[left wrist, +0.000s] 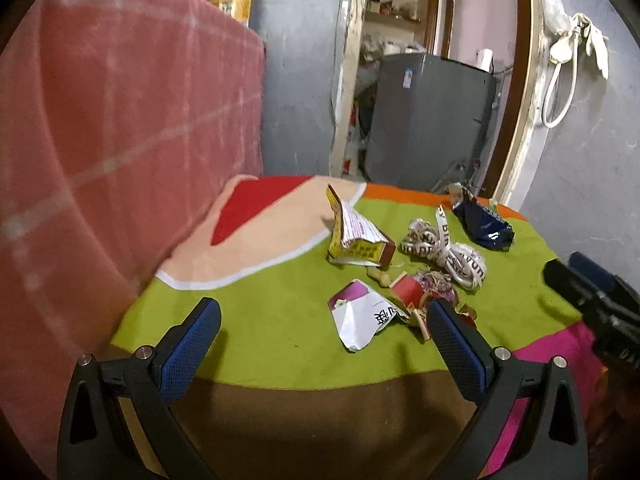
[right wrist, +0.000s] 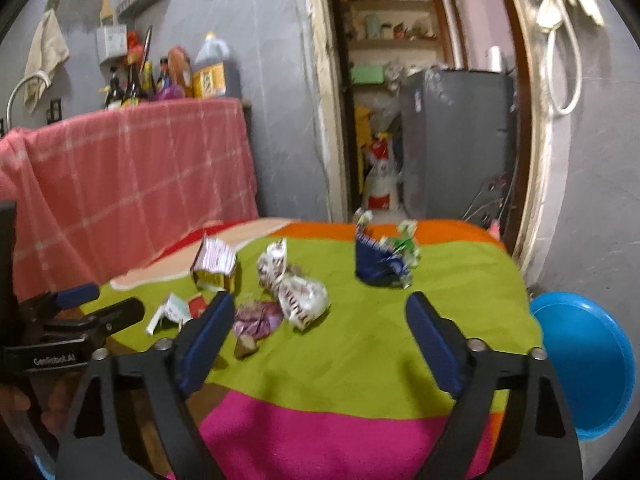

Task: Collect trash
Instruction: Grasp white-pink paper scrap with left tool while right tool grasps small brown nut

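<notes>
Trash lies on a green patch of a bright blanket (left wrist: 260,312): a torn yellow carton (left wrist: 356,240), a crumpled white printed wrapper (left wrist: 444,252), a dark blue packet (left wrist: 482,222), a white and purple torn box (left wrist: 360,316) and a small red and purple wrapper (left wrist: 424,286). My left gripper (left wrist: 320,320) is open and empty, just short of the torn box. My right gripper (right wrist: 320,320) is open and empty, above the blanket near the white wrapper (right wrist: 294,284), purple wrapper (right wrist: 256,318) and blue packet (right wrist: 378,260). The carton (right wrist: 216,264) lies to the left.
A pink checked cloth (left wrist: 120,140) hangs over furniture on the left. A blue plastic basin (right wrist: 584,364) sits off the blanket's right edge. A doorway with a grey appliance (right wrist: 456,140) lies beyond. The right gripper's body (left wrist: 592,300) shows at the right edge.
</notes>
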